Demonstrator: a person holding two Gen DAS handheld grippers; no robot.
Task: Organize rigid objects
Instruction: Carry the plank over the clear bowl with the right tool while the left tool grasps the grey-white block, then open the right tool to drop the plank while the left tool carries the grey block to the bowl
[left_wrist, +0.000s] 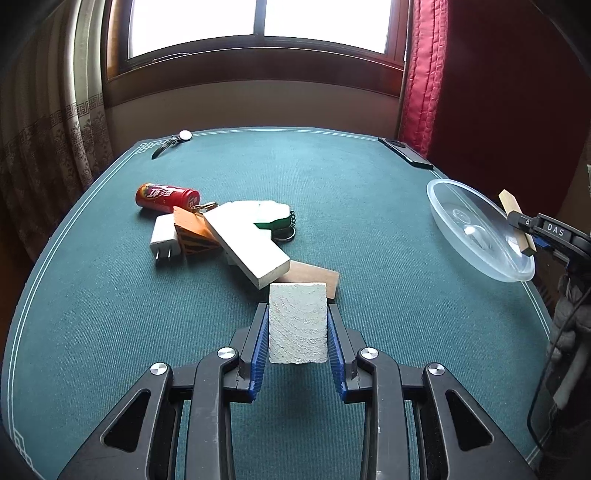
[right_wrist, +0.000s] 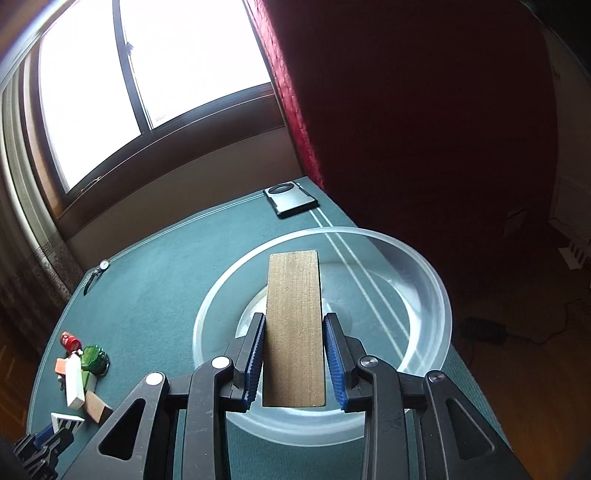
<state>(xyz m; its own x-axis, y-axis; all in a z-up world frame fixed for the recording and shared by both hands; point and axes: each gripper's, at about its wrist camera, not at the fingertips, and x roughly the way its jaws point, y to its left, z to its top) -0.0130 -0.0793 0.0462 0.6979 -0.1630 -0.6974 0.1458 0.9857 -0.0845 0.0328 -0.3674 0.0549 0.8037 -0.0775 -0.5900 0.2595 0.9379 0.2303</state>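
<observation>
My left gripper (left_wrist: 297, 314) is shut on a pale wooden block (left_wrist: 298, 325), held a little above the green table, just in front of the pile. The pile holds a long white plank (left_wrist: 245, 245), a brown wooden block (left_wrist: 314, 276), an orange wedge (left_wrist: 192, 230), a white plug adapter (left_wrist: 164, 238), a red can (left_wrist: 166, 195) and a green keychain item (left_wrist: 277, 218). My right gripper (right_wrist: 294, 325) is shut on a brown wooden plank (right_wrist: 293, 325), held over the clear plastic bowl (right_wrist: 424, 273). In the left wrist view that plank (left_wrist: 515, 221) hangs above the bowl's (left_wrist: 476, 229) right rim.
A dark phone (right_wrist: 290, 201) lies at the table's far right corner, a wristwatch (left_wrist: 177, 140) at the far left edge. A red curtain (left_wrist: 424, 74) hangs behind the bowl, which sits close to the table's right edge. The pile (right_wrist: 85, 373) shows at the lower left of the right wrist view.
</observation>
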